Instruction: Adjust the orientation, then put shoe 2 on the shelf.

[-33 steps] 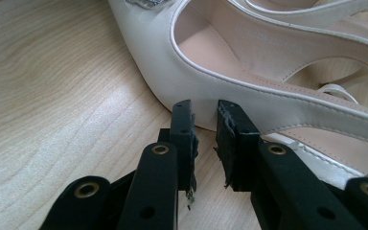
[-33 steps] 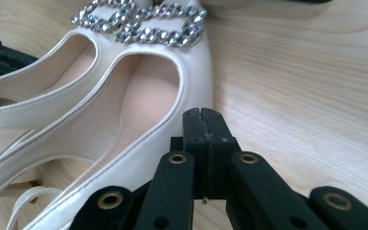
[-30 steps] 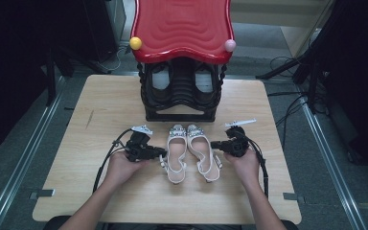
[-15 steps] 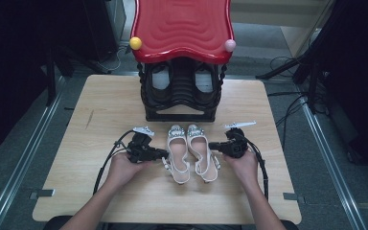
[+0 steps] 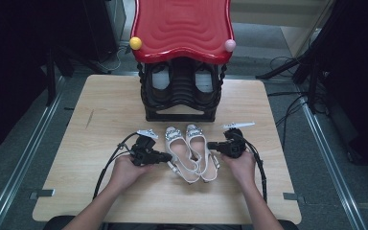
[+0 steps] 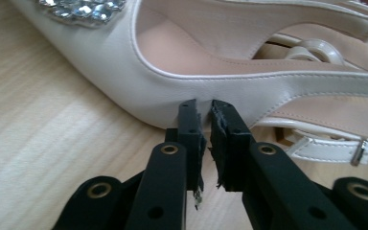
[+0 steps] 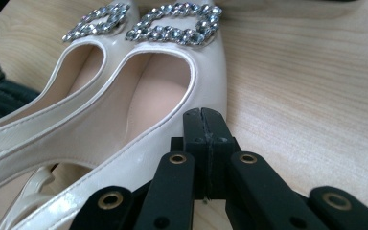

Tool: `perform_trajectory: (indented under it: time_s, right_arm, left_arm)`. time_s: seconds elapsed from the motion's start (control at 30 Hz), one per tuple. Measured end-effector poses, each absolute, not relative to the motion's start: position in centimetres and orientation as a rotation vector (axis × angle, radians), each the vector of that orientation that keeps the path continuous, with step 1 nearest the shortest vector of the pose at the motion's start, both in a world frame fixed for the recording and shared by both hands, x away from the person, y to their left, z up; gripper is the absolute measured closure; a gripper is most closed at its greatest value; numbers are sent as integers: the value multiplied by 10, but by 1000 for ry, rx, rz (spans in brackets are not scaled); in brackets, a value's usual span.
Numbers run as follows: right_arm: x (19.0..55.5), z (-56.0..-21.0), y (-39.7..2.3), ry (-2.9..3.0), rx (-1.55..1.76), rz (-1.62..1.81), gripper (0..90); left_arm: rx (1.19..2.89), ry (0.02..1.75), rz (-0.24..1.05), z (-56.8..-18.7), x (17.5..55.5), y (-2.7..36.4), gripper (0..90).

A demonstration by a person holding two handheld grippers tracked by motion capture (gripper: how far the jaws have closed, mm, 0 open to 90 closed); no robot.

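Two white shoes (image 5: pixel 191 152) between closed right hand-held gripper (image 5: pixel 212 145) and nearly closed, just-narrowing, empty left hand-held gripper (image 5: pixel 168 157).

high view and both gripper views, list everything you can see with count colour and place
cream slingback shoes with rhinestone buckles: 2, cream, side by side at table centre front
black shoe rack with wavy red plastic top: 1, black and red, back of table; dark shoes with pale insoles inside
small knobs on rack top: 2, yellow and pink, front corners
light wooden table: 1, tan
left gripper: 1, black, jaws nearly closed at left shoe's side, just been closing
right gripper: 1, black, jaws shut beside right shoe
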State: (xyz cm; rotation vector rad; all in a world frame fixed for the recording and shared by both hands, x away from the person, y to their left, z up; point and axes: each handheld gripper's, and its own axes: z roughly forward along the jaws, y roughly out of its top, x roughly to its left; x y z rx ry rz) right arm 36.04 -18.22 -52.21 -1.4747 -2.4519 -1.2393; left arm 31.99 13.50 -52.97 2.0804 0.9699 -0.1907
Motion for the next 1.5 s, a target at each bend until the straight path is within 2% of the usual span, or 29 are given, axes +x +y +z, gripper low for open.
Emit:
perform_trajectory:
  time_s: [0.2,0.33,0.5,0.63,0.87,1.5]
  right_arm:
    - [363,-522,-181,-2465,-1475,-1238,900]
    - [366,-517,-185,-2477,-1480,-1224,900]
    - [362,-505,-190,-2436,-1446,-1314,811]
    - [357,-496,-186,-2443,-1402,-1358,773]
    - [355,-486,-168,-2469,-1361,-1341,741]
    - [353,-487,-130,-2577,-1243,-1253,639]
  left_arm:
    - [2084,954,-207,-529,318,135,821]
    - [2084,952,-188,-522,317,143,749]
    - [2096,964,-107,-513,314,155,651]
    - [2073,986,-75,-511,312,165,604]
    - [2054,1011,-53,-511,311,174,563]
    - [2033,1040,5,-508,310,191,540]
